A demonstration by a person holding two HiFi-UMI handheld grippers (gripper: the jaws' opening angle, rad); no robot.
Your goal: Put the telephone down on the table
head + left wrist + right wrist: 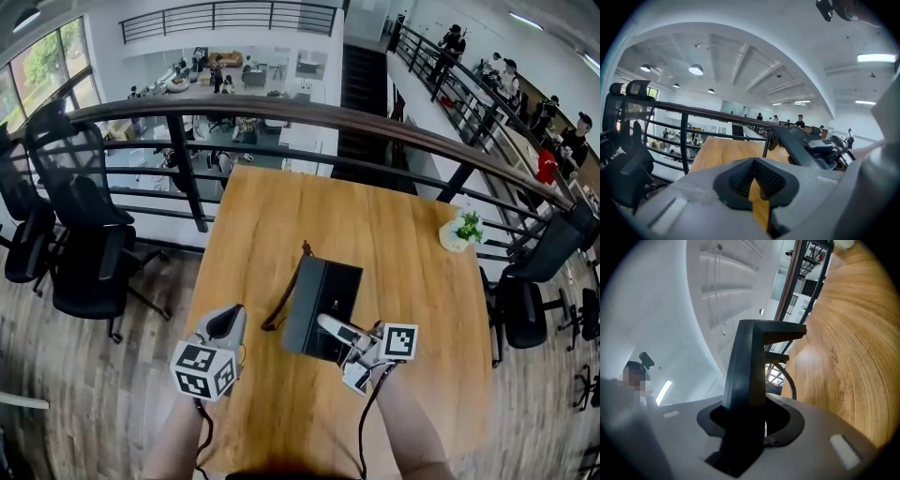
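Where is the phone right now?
In the head view, the telephone is over the middle of the table, held in the right gripper.

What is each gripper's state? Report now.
Left gripper: closed, empty.
Right gripper: closed on the telephone.

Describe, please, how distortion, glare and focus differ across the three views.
Head view: sharp, though the wide lens bows the railing into an arc. Left gripper view: dark rounded corners, a glaring ceiling light. Right gripper view: the telephone is a dark silhouette against the bright background; a sheen lies on the table.
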